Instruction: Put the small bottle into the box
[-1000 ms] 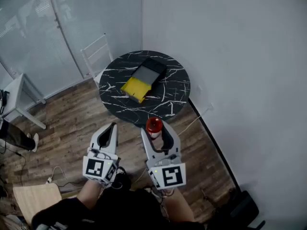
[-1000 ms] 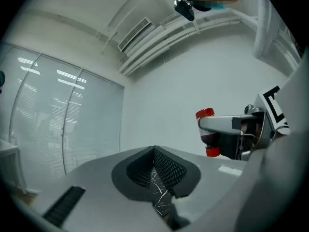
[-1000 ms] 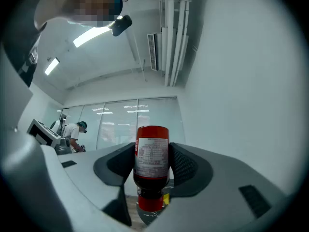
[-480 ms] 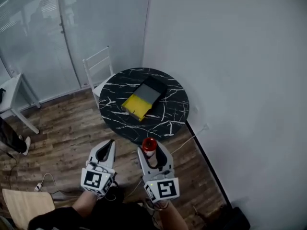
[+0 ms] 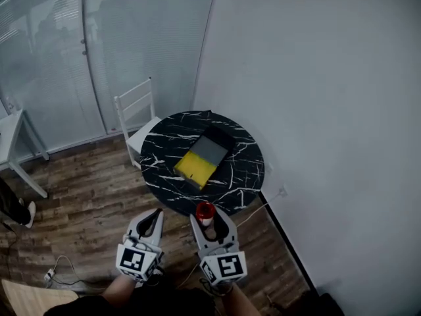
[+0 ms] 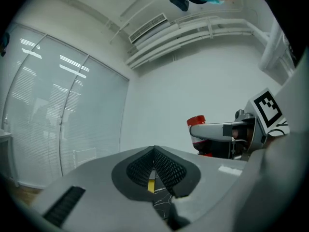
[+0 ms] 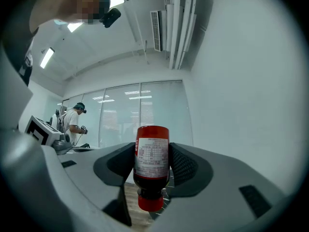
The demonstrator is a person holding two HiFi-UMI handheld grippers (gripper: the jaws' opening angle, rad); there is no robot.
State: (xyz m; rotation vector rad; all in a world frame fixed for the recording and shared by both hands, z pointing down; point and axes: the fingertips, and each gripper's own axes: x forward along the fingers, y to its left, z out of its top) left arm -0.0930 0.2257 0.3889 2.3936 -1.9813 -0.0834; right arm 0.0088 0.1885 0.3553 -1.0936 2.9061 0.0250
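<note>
Gripping the small bottle (image 7: 151, 154) across its label, the right gripper (image 5: 205, 218) holds it in wide-set jaws, well short of the box (image 5: 202, 158) on the desk (image 5: 164, 151). Probably light, stiff, slippery: clamp mid-body. Left gripper (image 6: 154, 153) jaws meet, empty.

Room surroundings, as I see them on my feed

A round black marble table (image 5: 156, 158) stands near the white wall (image 5: 316, 110). A white chair (image 5: 135, 107) is just beside it, before the glass partition (image 5: 59, 58). I also see wood-plank floor (image 5: 79, 196), a white desk (image 5: 13, 133) at left, and a person (image 7: 75, 121) far off.
</note>
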